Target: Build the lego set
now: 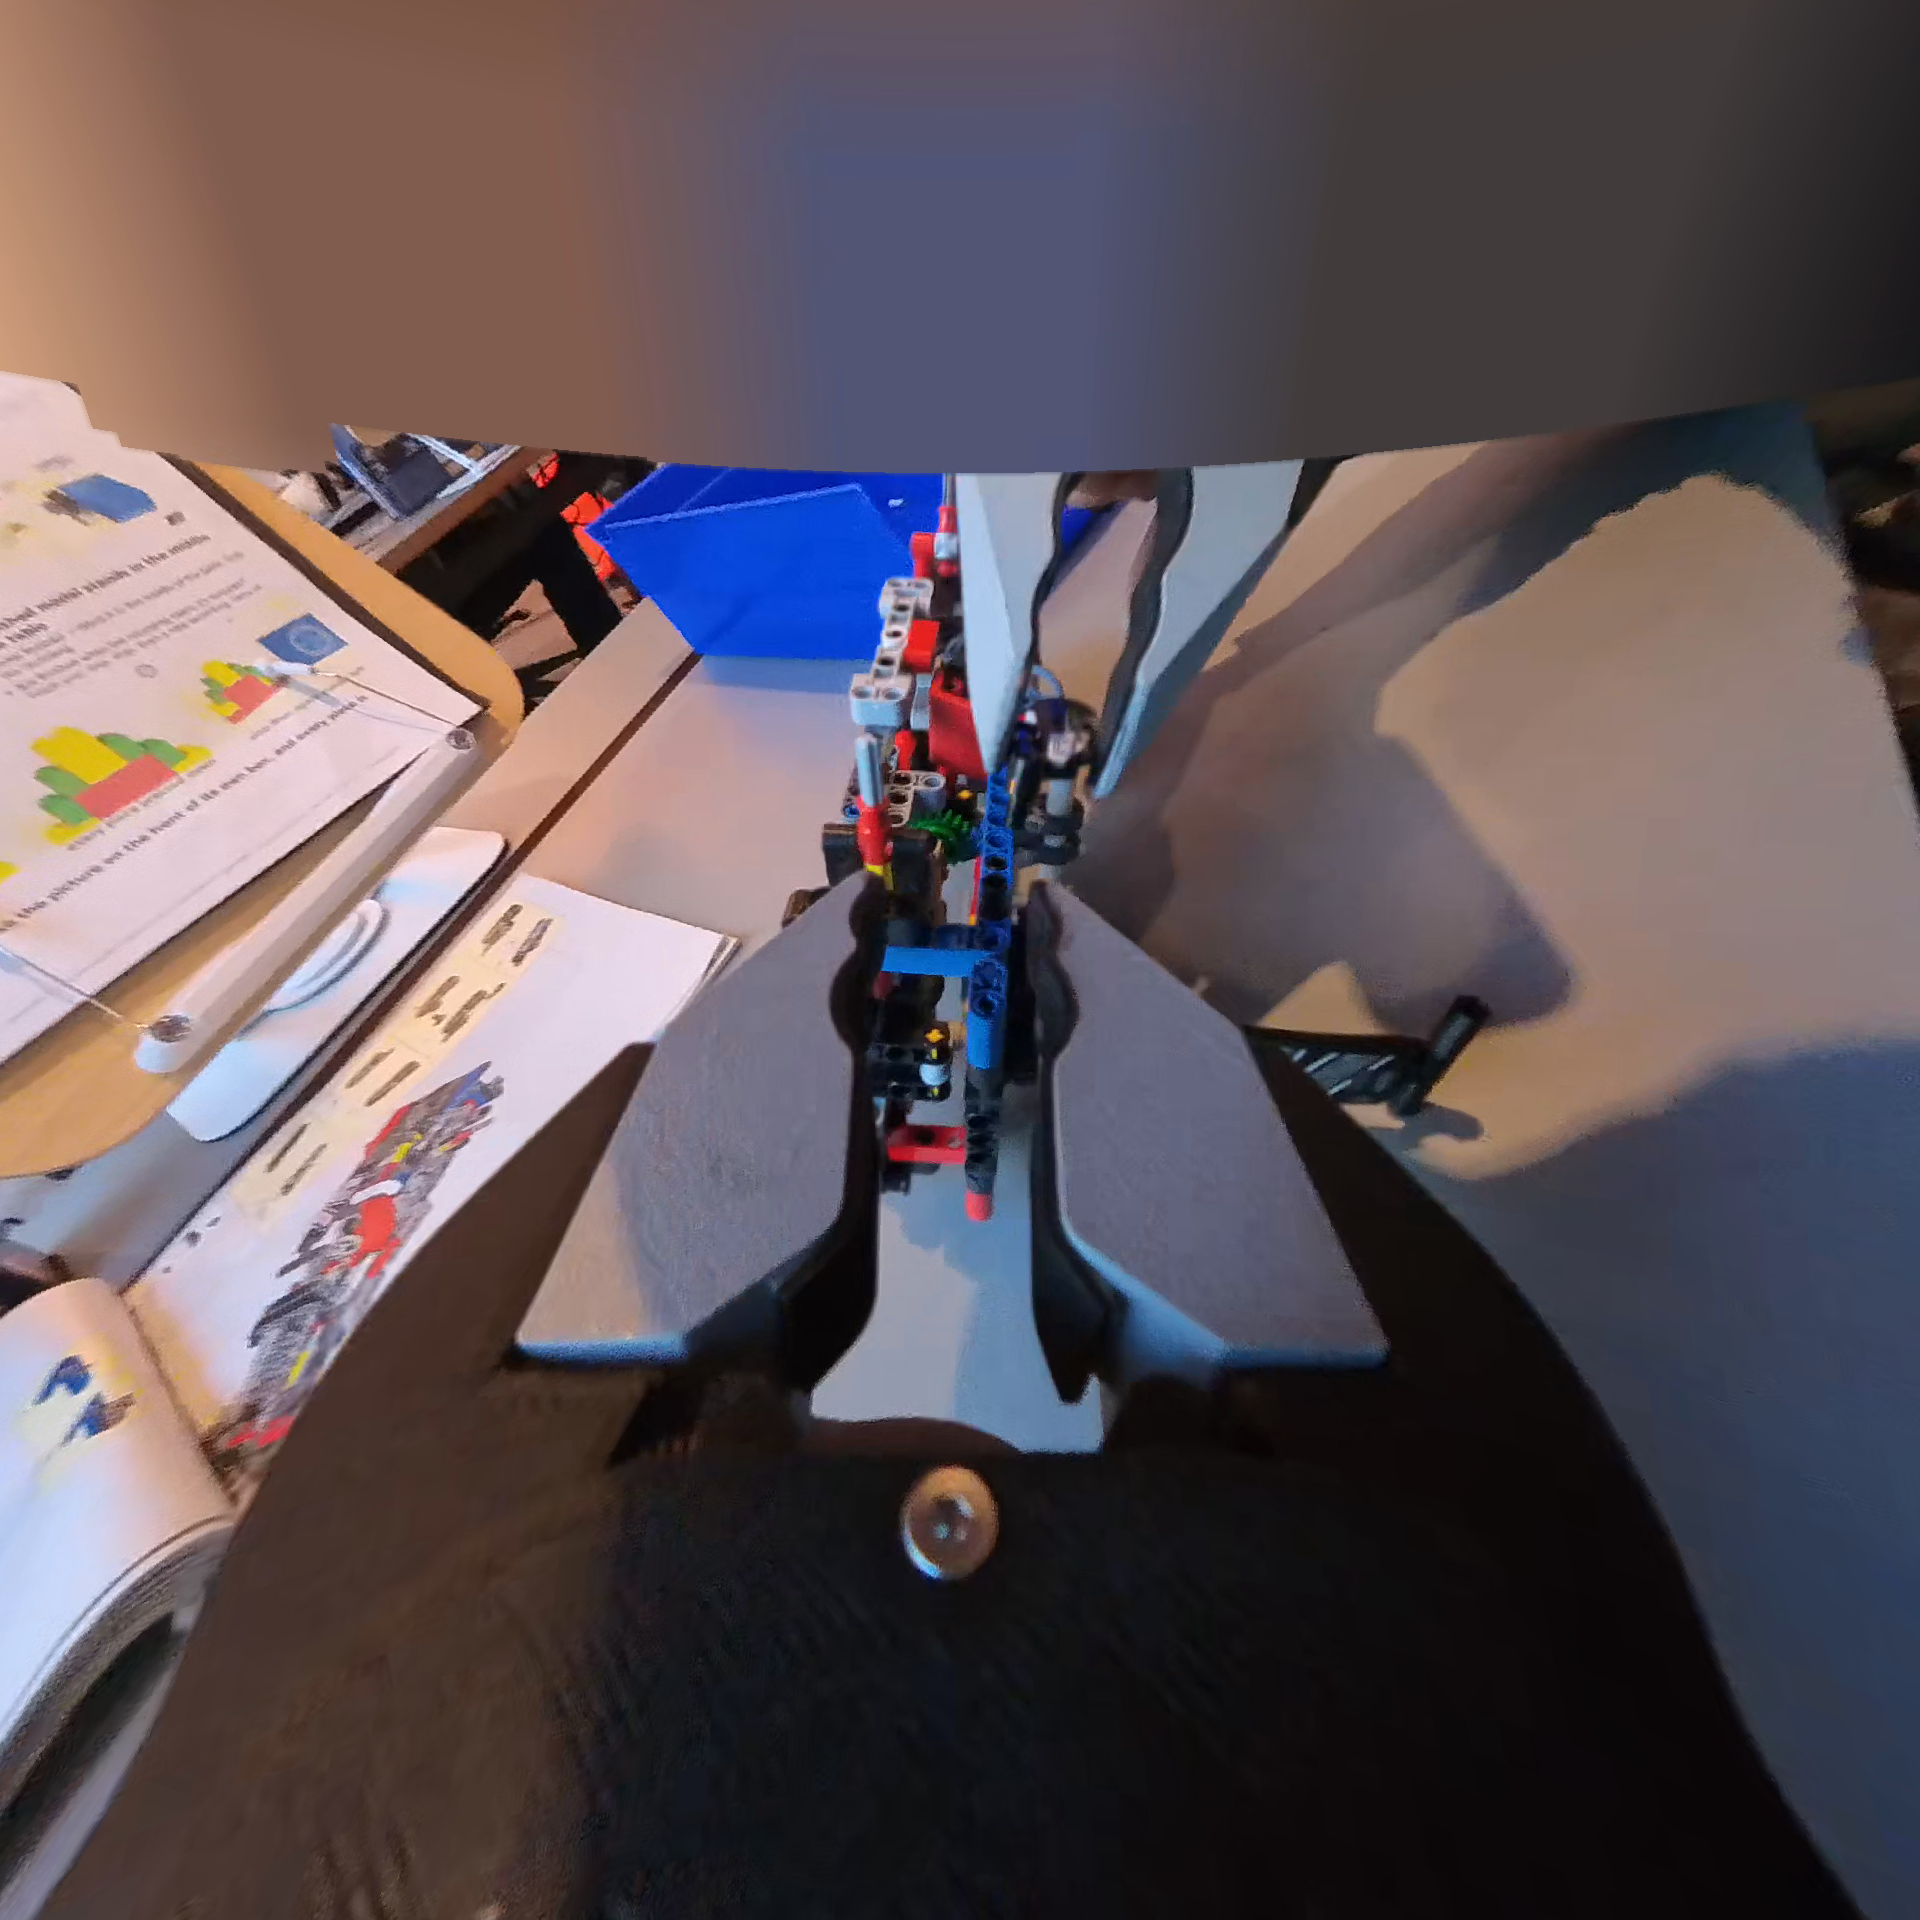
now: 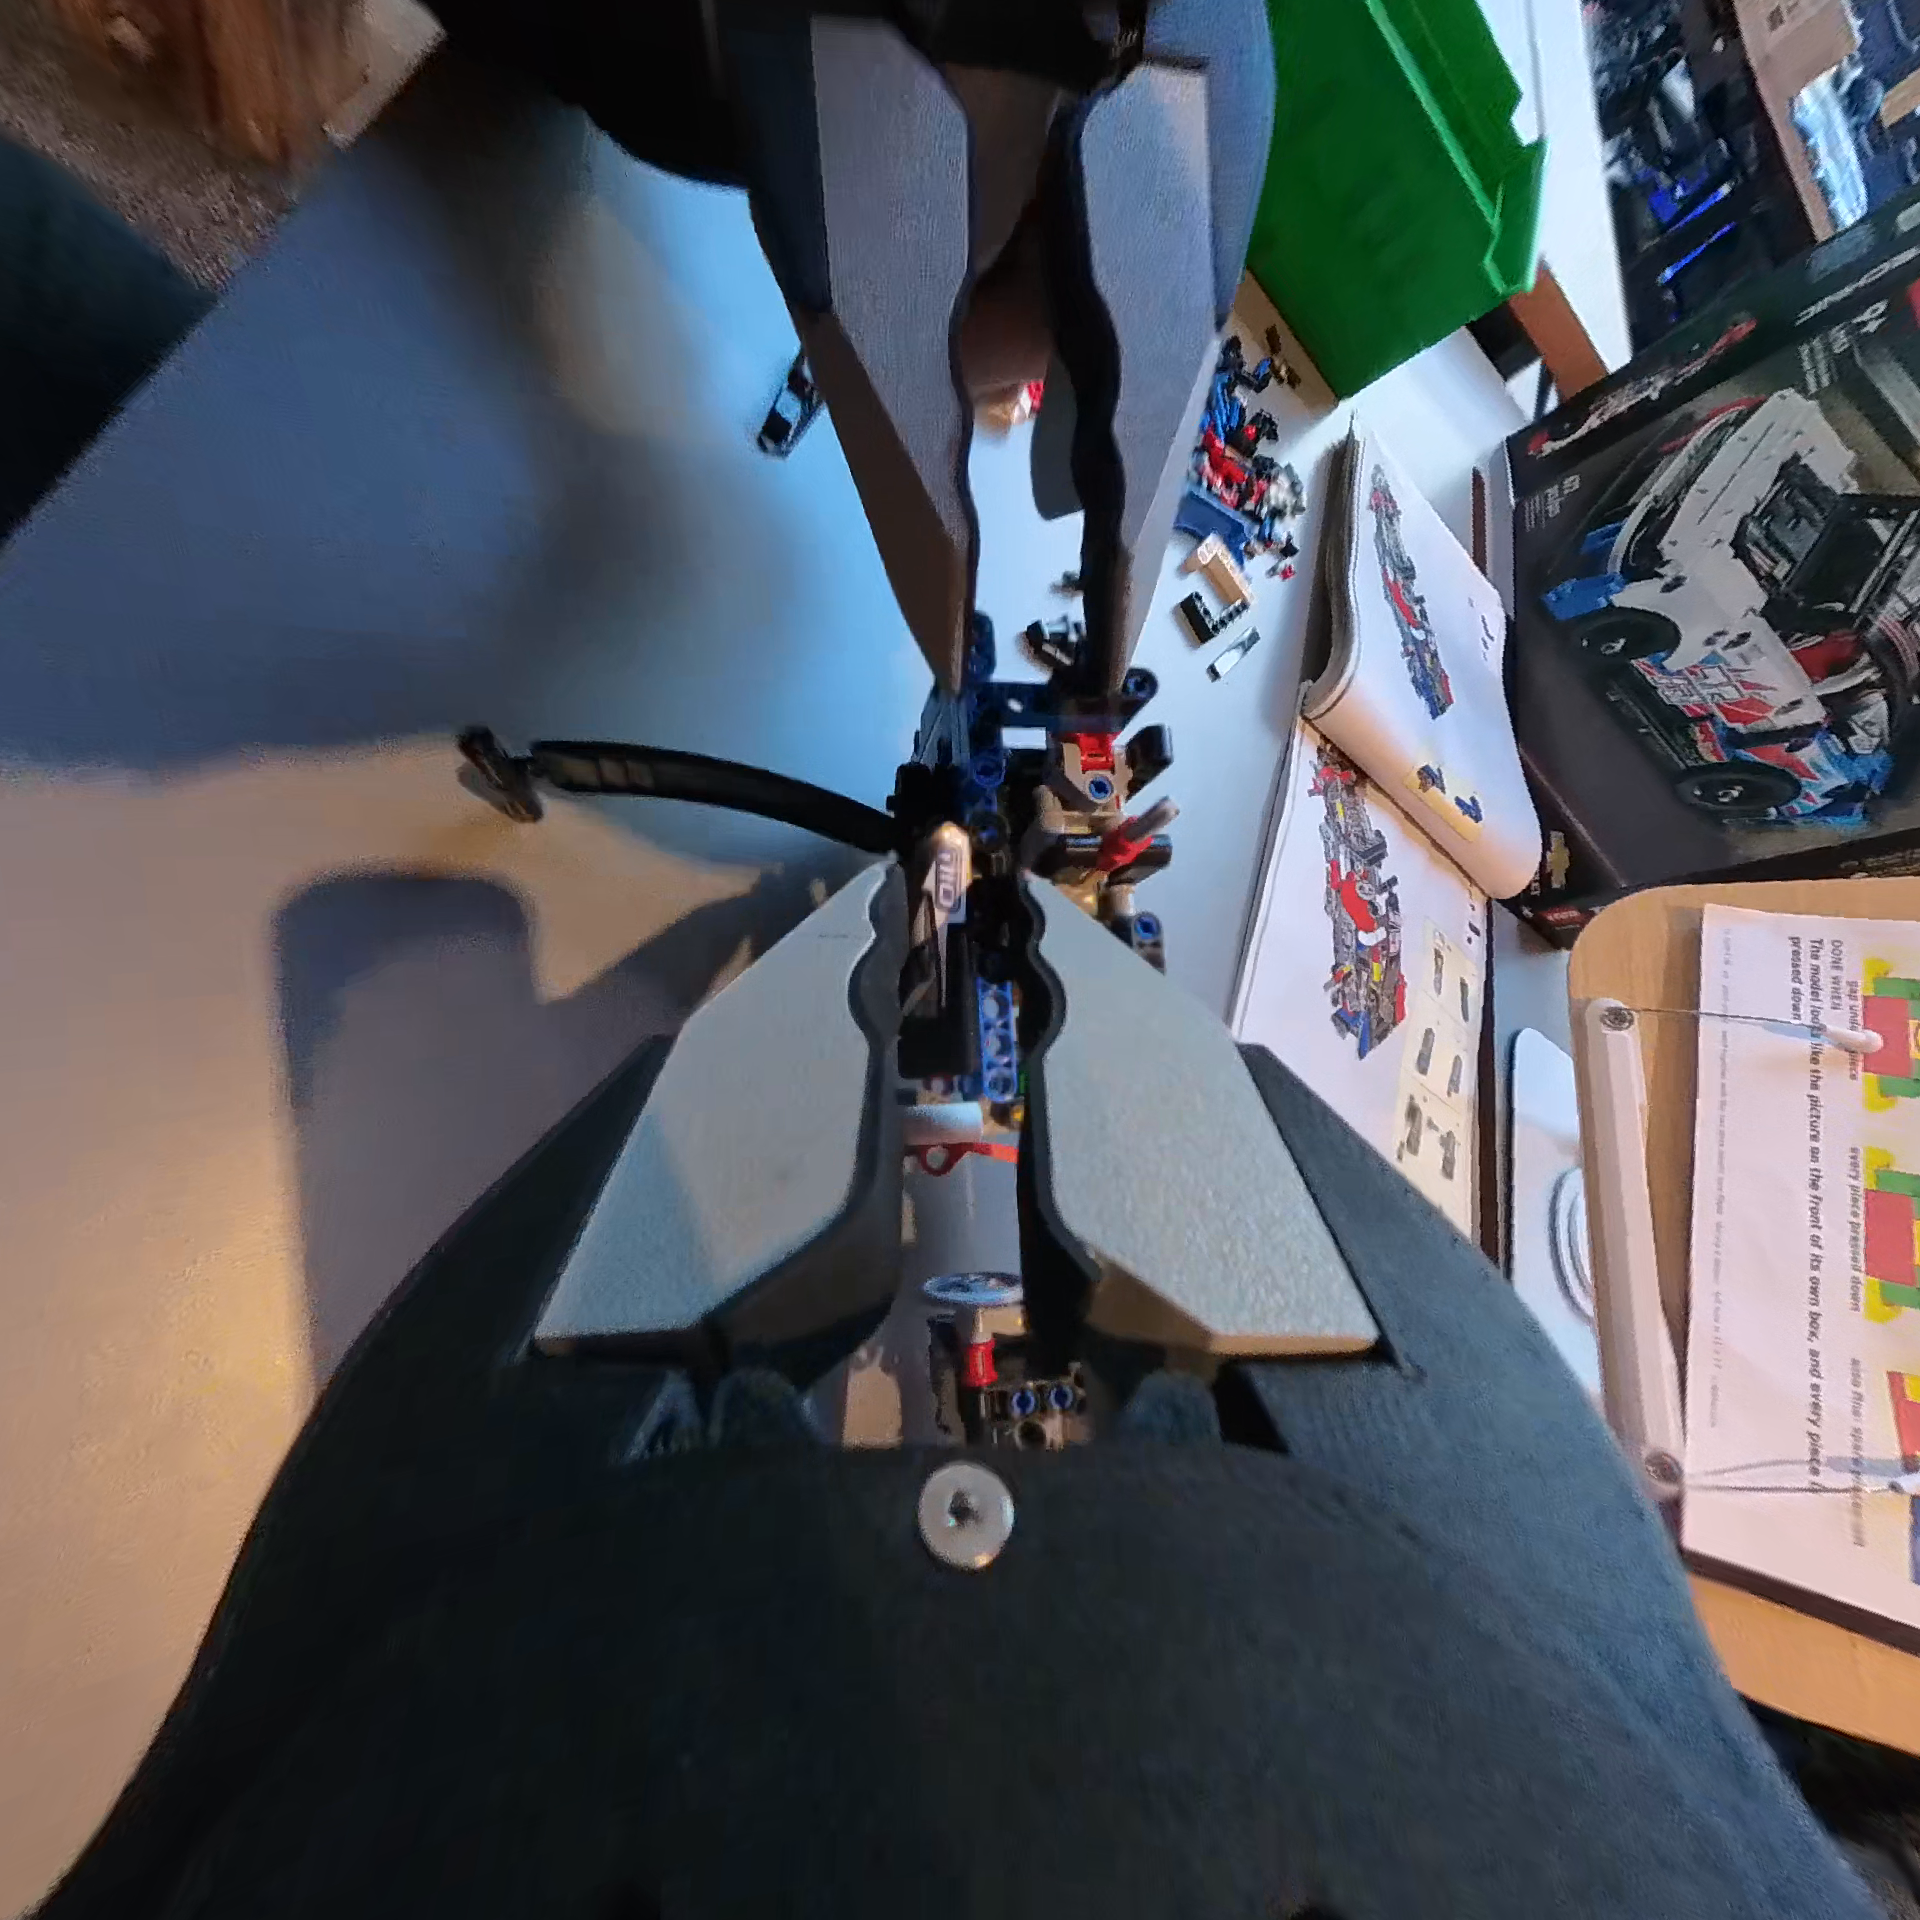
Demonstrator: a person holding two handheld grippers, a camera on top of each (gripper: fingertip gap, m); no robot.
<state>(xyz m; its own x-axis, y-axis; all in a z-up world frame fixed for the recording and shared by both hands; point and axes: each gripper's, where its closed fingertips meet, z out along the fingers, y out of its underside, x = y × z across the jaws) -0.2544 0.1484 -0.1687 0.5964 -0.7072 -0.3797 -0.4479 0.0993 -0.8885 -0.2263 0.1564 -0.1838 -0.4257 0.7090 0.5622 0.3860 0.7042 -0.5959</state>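
Left wrist view, far left: sheet (image 1: 177, 748) on a stand, upper left of frame; below it open manual (image 1: 436, 1122), lower left. Centre top: blue bin (image 1: 769, 571) behind the model. Centre: model (image 1: 935, 935), a long frame of blue, black, red and grey beams, held off the grey table (image 1: 707, 769); left gripper (image 1: 940, 935) closed on its near end, pads touching both sides. Just above, right gripper (image 1: 1081, 665) reaching in from the top, narrow, fingers at the model's far end. Right of centre: black curved strip (image 1: 1371, 1070) lying beside the model. Right wrist view, left of centre: same strip (image 2: 665, 774), its end meeting the model (image 2: 997, 914). Centre: right gripper (image 2: 961, 956) narrowed on the model, pads against black and blue beams. Above, left gripper (image 2: 1023, 665) descending from the top edge, tips on the blue beam. Right of centre: loose pieces (image 2: 1236, 488) on the table (image 2: 312, 520), then manual (image 2: 1382, 790). Upper right: green bin (image 2: 1382, 177). Far right: box (image 2: 1714, 644), with sheet (image 2: 1787, 1247) below.
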